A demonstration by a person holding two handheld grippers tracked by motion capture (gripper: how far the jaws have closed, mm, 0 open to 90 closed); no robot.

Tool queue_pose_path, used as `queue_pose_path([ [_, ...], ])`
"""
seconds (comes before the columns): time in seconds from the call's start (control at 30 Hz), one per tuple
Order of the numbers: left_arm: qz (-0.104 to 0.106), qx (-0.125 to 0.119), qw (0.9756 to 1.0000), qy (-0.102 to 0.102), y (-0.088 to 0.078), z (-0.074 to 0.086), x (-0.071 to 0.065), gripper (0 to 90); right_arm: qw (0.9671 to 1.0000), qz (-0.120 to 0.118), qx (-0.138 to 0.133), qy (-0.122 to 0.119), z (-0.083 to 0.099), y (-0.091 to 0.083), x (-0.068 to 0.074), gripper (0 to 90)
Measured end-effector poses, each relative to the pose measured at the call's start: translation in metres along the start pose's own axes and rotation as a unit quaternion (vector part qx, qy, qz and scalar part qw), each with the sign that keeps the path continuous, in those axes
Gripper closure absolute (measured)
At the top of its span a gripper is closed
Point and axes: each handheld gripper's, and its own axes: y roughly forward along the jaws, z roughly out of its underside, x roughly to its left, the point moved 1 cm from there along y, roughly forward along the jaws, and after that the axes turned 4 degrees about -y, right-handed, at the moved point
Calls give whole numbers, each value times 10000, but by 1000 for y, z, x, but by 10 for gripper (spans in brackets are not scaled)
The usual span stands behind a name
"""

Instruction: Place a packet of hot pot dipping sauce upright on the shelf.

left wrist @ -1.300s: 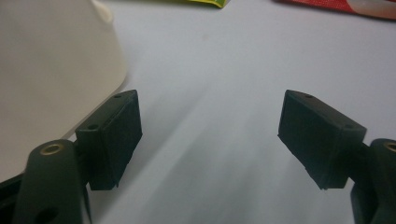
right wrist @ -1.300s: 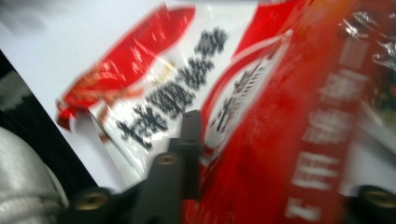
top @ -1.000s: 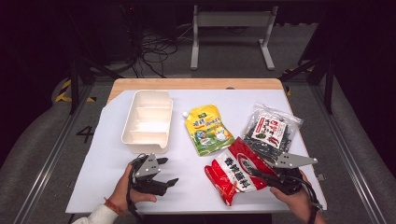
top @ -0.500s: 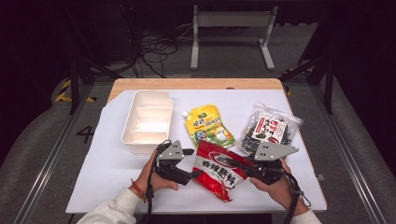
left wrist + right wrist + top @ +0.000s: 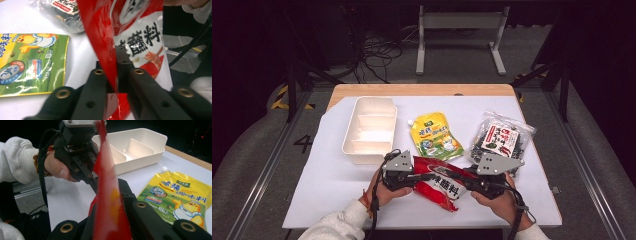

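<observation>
A red seasoning packet (image 5: pixel 442 182) with black characters sits near the front middle of the white table cover, held from both ends. My left gripper (image 5: pixel 416 177) is shut on its left edge; in the left gripper view the red film (image 5: pixel 140 42) runs up between the closed jaws. My right gripper (image 5: pixel 468 181) is shut on its right edge, and the packet (image 5: pixel 106 195) stands edge-on between those jaws. The right gripper view also shows the left gripper (image 5: pixel 86 173) and the hand holding it, facing mine across the packet.
A white divided tray (image 5: pixel 368 158) stands at the back left. A yellow spouted pouch (image 5: pixel 435 136) lies flat in the middle, just behind the packet. A clear bag of dark dried food (image 5: pixel 502 140) lies at the right. The table's front edge is close below the hands.
Both grippers moved inward from the front corners to the red packet and closed on its two ends. The packet has turned and now hangs between them.
</observation>
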Motion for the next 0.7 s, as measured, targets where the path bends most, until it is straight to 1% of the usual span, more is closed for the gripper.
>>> queue_pose_path([
  [0.07, -24, -42, 10000, 12, -1, 0, -1, 900, 10000, 50, -23, 43, 1, 0, -1, 866],
  [0.1, 0, -103, 9999, -44, -3, 1, -1, 900, 10000, 87, -32, 36, 1, 0, 0, 839],
  [0.13, -29, -103, 9999, -38, -5, 1, -1, 900, 9997, 228, -16, 39, 1, -1, 0, 715],
  [0.17, -9, -133, 9999, -59, -7, 2, -1, 900, 9996, 288, -19, 72, 1, -1, 0, 626],
  [0.2, 17, -161, 9999, -59, -9, 2, -2, 900, 9993, 337, 1, 134, 1, -3, -1, 580],
  [0.23, 17, -161, 9999, -59, -9, 2, -2, 900, 9993, 337, 1, 134, 1, -3, -1, 580],
  [0.27, -18, -163, 9999, -38, -11, 2, -2, 900, 9994, 322, 33, 150, 2, -6, -1, 493],
  [0.3, 4, -201, 9998, -30, -15, 1, -3, 900, 9992, 332, 71, 189, 4, -9, -2, 400],
  [0.33, 2, -232, 9997, -33, -17, 1, -3, 900, 9989, 352, 178, 258, 6, -12, -2, 350],
  [0.37, -58, -246, 9997, -32, -20, 0, -4, 900, 9987, 395, 184, 273, 9, -16, -2, 326],
  [0.4, -82, -262, 9996, -39, -22, 0, -4, 900, 9982, 521, 85, 279, 13, -22, -1, 300],
  [0.43, -98, -286, 9995, -69, -23, 0, -3, 900, 9982, 531, 82, 262, 16, -26, 0, 297],
  [0.47, -150, -307, 9994, -77, -25, 0, -2, 900, 9981, 552, 135, 256, 19, -30, 1, 282],
  [0.5, -156, -333, 9993, -94, -28, 0, -1, 900, 9974, 644, 216, 224, 22, -33, 1, 274],
  [0.53, -156, -333, 9993, -94, -28, 0, -1, 900, 9974, 644, 216, 224, 22, -33, 1, 274],
  [0.57, -179, -393, 9990, -103, -30, -1, 0, 900, 9966, 724, 330, 226, 27, -37, 1, 273],
  [0.6, -201, -421, 9989, -107, -33, -2, 1, 900, 9957, 771, 420, 301, 32, -41, 0, 266],
  [0.63, -219, -431, 9988, -101, -35, -3, 2, 900, 9944, 878, 483, 332, 37, -45, -1, 263],
  [0.7, -280, -496, 9984, -53, -40, -6, 1, 900, 9925, 1002, 557, 432, 45, -52, -4, 259],
])
